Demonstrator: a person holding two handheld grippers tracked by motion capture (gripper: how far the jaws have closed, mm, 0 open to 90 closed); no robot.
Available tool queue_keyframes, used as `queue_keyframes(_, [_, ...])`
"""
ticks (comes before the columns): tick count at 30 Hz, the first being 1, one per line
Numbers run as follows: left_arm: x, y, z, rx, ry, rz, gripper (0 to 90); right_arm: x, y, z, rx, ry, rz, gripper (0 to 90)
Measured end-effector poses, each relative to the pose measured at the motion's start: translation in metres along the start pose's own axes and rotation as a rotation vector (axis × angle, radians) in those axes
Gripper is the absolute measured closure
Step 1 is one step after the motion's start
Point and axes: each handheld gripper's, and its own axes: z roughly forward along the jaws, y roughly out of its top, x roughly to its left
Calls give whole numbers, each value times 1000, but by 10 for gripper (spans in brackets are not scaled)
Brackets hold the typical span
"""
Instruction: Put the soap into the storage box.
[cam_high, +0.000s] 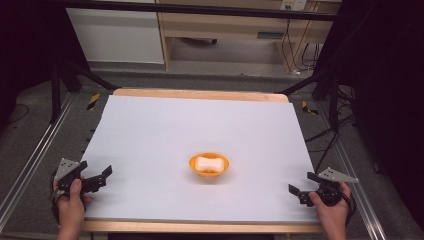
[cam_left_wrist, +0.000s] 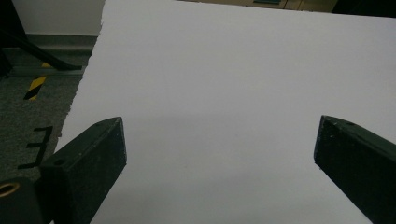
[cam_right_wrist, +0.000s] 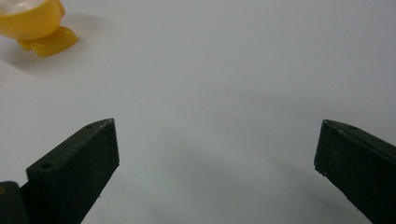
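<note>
Left gripper: my left gripper (cam_high: 99, 178) sits at the near left corner of the worktop (cam_high: 150, 130), jaws spread wide, nothing between them. In the left gripper view (cam_left_wrist: 219, 149) only bare white surface lies ahead of the jaws.
Left hand: my left hand (cam_high: 71, 202) grips the handle just off the near edge.
Bowl: the orange bowl (cam_high: 209, 165) stands upright near the middle of the worktop, somewhat toward the near edge, well apart from both grippers.
Bowl contents: a white block (cam_high: 209, 163) lies inside the bowl; what it is I cannot tell.
Right gripper: my right gripper (cam_high: 302, 186) sits at the near right corner, jaws spread, holding nothing. In the right gripper view (cam_right_wrist: 217, 147) the bowl (cam_right_wrist: 32, 21) shows at the far upper left, off the jaws' line.
Right hand: my right hand (cam_high: 334, 207) holds the handle near the near edge.
Progress: I judge no contact has been made; bowl and contents look untouched.
Remaining: by my judgement everything is left, namely approach, grip, and any move of the bowl or its block.
</note>
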Motion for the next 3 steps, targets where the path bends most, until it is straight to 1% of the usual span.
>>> queue_keyframes(3, [0,0,0,2,0,-3,19,-1,-1,0,-8,1,4,6])
